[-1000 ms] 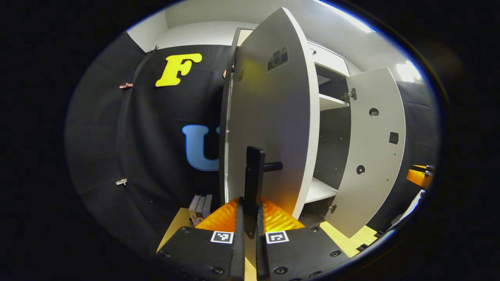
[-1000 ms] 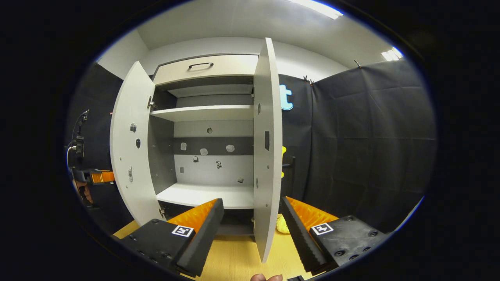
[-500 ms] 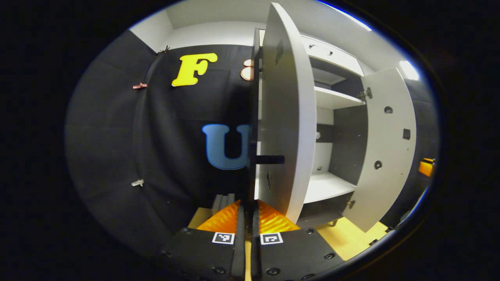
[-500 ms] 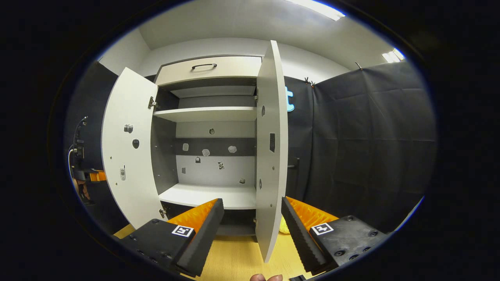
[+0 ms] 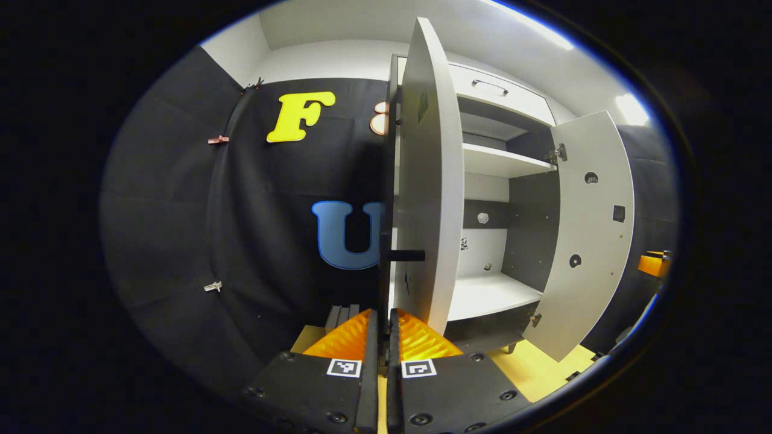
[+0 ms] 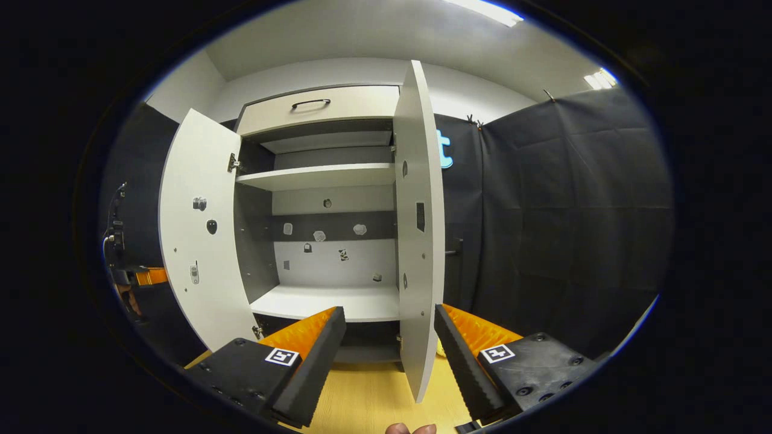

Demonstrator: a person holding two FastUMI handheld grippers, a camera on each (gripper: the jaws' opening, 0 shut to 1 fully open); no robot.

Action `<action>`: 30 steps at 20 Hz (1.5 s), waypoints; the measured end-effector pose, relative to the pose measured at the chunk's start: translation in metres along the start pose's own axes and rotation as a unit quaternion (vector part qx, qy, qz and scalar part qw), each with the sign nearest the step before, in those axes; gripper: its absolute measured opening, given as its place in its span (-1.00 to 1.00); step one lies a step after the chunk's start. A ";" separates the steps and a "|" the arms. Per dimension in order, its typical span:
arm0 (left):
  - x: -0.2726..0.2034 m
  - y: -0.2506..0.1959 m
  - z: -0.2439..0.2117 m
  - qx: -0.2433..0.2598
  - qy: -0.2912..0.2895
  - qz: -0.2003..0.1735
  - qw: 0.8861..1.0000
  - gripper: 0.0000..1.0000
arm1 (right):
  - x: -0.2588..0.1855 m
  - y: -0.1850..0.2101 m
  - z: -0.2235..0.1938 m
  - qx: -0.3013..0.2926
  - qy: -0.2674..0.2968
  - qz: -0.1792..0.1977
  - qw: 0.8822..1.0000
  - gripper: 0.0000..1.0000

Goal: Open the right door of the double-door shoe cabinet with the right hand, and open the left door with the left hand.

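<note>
The shoe cabinet (image 6: 325,175) is white with dark inner walls and both doors swung out. In the left gripper view the left door (image 5: 425,181) stands nearly edge-on, and its dark handle (image 5: 405,255) juts out at mid height. My left gripper (image 5: 381,316) is shut on that handle's upright bar. The right door (image 5: 594,229) hangs wide open farther right. In the right gripper view my right gripper (image 6: 389,313) stands open, a short way back from the right door (image 6: 417,241), touching nothing. The left door (image 6: 199,241) is at the left there.
A drawer with a black handle (image 6: 311,102) tops the cabinet. Black cloth walls close in on both sides. The floor (image 6: 368,401) is light wood. A few upright flat items (image 5: 341,313) stand by the wall beside the left door. A fingertip (image 6: 410,429) shows at the bottom edge.
The left door has swung further open with my left gripper on its handle, turning from broad-faced to nearly edge-on. The right gripper has stayed open and barely shifted.
</note>
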State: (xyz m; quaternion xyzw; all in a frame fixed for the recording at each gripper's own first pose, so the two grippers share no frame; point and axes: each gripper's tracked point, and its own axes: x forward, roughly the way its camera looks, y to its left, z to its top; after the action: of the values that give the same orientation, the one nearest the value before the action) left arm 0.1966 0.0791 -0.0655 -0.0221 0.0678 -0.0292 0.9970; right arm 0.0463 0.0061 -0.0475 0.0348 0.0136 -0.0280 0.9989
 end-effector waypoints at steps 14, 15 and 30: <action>-0.068 -0.071 0.043 -0.001 -0.066 -0.023 0.998 0.94 | -0.010 -0.012 0.015 0.008 -0.010 -0.005 1.000 0.86; -0.075 -0.073 0.041 0.000 -0.063 -0.020 0.998 0.95 | -0.012 -0.012 0.017 0.009 -0.012 -0.003 1.000 0.86; -0.103 -0.114 0.036 -0.013 -0.059 -0.006 0.998 0.95 | -0.025 0.009 0.042 0.011 -0.050 0.042 0.998 0.94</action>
State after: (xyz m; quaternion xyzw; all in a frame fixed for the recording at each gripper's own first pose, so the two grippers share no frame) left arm 0.0937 -0.0273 -0.0103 -0.0368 0.0091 -0.0334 0.9987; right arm 0.0232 0.0136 -0.0039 0.0447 -0.0385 0.0126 0.9982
